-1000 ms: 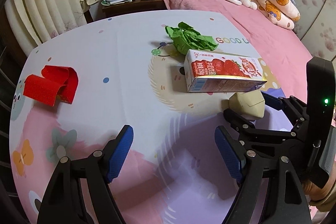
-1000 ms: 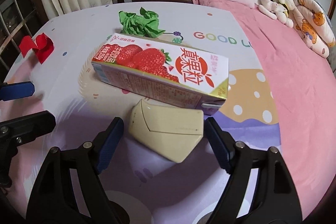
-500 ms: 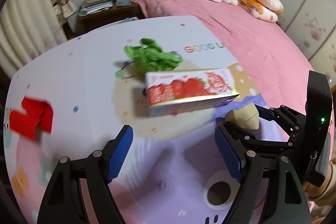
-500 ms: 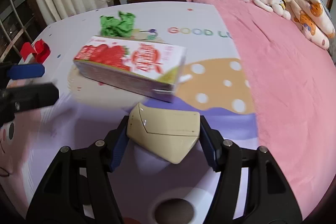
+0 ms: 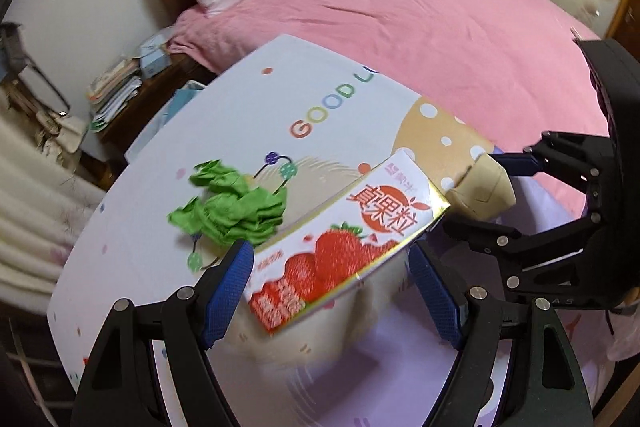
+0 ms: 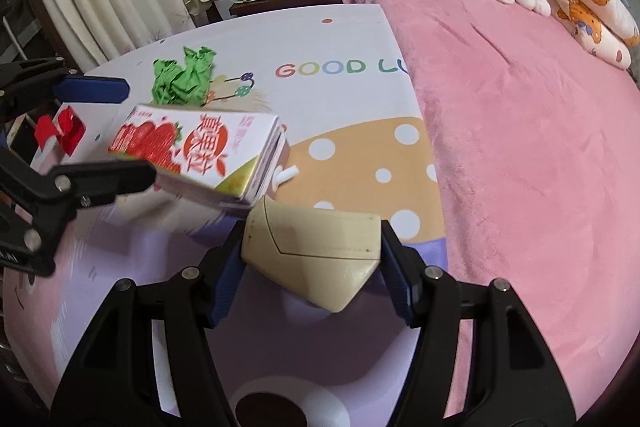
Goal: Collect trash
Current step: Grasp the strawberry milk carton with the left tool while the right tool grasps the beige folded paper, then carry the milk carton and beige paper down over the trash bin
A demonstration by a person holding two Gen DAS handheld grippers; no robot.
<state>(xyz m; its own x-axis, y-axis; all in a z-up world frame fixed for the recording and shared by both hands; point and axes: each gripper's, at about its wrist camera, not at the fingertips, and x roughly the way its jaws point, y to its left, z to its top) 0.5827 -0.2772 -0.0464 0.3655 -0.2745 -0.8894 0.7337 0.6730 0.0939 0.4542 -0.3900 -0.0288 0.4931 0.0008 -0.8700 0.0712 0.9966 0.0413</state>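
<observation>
The right tool (image 6: 310, 267) clamps a beige folded carton (image 6: 316, 255) off the mat while the left tool (image 5: 332, 291), wide open, straddles the strawberry carton (image 5: 344, 247) (lying flat), which could skid if nudged.

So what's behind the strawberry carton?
Behind the strawberry carton lies the crumpled green paper on the printed mat. Whether the two touch is hidden by the carton.

Beige folded carton (image 6: 316, 259) clamped in right tongs (image 6: 312, 267); strawberry box (image 6: 200, 155) flat; green wad (image 6: 182, 79) behind.
</observation>
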